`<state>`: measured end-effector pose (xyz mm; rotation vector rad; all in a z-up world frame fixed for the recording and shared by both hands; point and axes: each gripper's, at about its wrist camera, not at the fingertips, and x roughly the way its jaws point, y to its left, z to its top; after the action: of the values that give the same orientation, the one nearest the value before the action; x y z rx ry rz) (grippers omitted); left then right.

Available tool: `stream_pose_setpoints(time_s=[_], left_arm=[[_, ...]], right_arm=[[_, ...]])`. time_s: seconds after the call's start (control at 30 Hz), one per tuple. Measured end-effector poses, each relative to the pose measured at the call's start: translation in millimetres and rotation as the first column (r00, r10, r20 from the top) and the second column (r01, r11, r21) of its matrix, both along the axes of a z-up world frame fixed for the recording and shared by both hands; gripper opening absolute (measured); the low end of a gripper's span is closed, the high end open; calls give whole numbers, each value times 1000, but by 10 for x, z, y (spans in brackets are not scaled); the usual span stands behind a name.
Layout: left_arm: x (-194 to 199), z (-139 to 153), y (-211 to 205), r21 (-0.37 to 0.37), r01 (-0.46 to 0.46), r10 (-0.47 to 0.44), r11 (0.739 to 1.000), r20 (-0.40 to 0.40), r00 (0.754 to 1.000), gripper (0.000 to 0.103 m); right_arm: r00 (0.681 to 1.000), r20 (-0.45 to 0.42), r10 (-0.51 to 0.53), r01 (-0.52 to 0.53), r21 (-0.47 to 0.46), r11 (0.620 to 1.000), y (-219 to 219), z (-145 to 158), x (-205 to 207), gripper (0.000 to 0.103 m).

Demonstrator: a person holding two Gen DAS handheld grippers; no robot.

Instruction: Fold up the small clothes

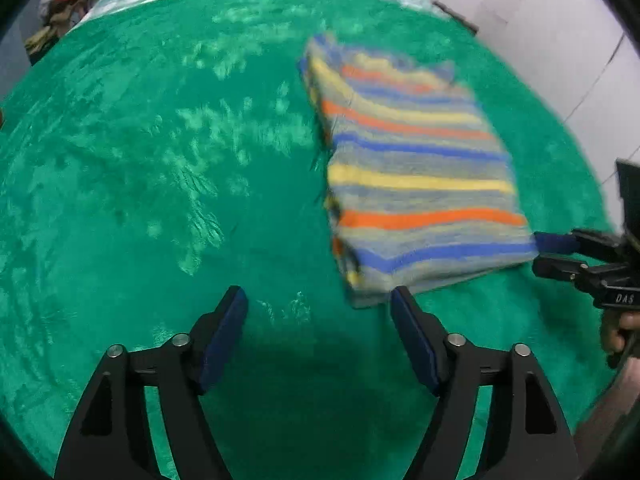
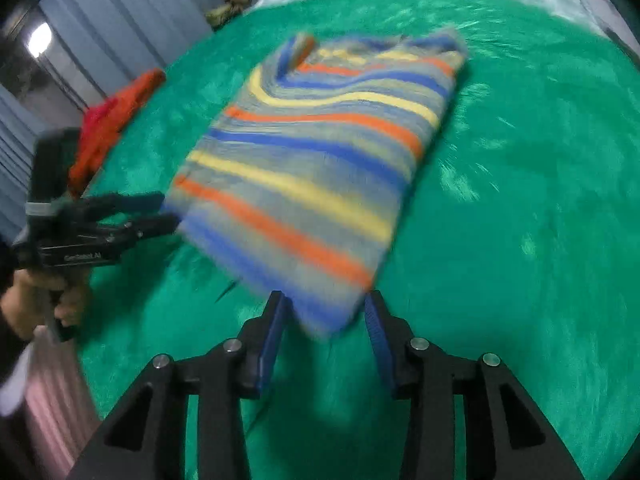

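Striped folded garment [image 2: 316, 168] just ahead of right gripper [image 2: 324, 316], jaws apart

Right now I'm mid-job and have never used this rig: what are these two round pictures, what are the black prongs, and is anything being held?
No robot arm here: a person holds a two-finger gripper in each hand, and each carries a fisheye camera looking along its own fingers. The left wrist view shows the left gripper at the bottom, jaws wide apart, holding nothing. The right wrist view shows the right gripper, also open, a corner of the folded striped shirt between its fingers but not pinched. Each camera also sees the other gripper at its edge. The shirt lies on a green blanket. A red-orange garment lies at the blanket's edge. The pictures are blurred.
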<state>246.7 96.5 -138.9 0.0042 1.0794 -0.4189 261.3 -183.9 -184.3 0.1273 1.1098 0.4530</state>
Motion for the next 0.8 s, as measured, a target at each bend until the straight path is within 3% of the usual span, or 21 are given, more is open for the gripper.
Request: stream_pose_setpoints(time_s=[0.07,0.1,0.17,0.2,0.33,0.37,0.4,0.43,0.47,0.53,0.7,0.8], left_arm=[[116,179,81,-73,-20,24,997,47,999,94],[215,211,102,-87,-34,40,996,58,998,95],[597,169,66,-124,-52,58,991,40,998,94],[851,62,-5,-141,-58,58,988,-8,998,94],[1302,-438,-323,-141,-90,68,986,-155,986,84],[1333,-443,-392,-143,-102,82,984,-138,987,75],[1330,-420,-457,-170,-91,70,981,-125,990,49],[1347,-397,-541,-205,-64,32,977,-156,987,15],[1326,-311,-578,-187,-84,56,979,-154,987,14],[1192,-11,-596,-204,-46,33,978,-68,997,14],[748,886,-552,-291,49,-22,956,97,995,14],[645,1163,-607,-306,81,-36,948,148,988,15]], right_arm=[[994,58,-87,83,76,994,-242,206,-84,77],[986,100,-136,125,106,986,-351,305,-51,80],[974,110,-200,182,158,971,-522,384,170,82],[971,92,-220,201,182,962,-544,386,288,82],[959,-77,-272,281,365,887,-524,-49,917,80],[956,-126,-264,292,398,870,-462,-183,999,69],[952,-171,-255,304,415,857,-332,-305,1038,57],[953,-179,-245,298,397,868,-189,-363,1104,38],[960,-136,-246,278,311,909,-24,-305,1147,34],[970,-45,-239,243,219,945,166,-27,1076,26],[973,148,-177,148,193,970,170,779,719,25],[964,205,-167,120,221,968,16,1224,540,25]])
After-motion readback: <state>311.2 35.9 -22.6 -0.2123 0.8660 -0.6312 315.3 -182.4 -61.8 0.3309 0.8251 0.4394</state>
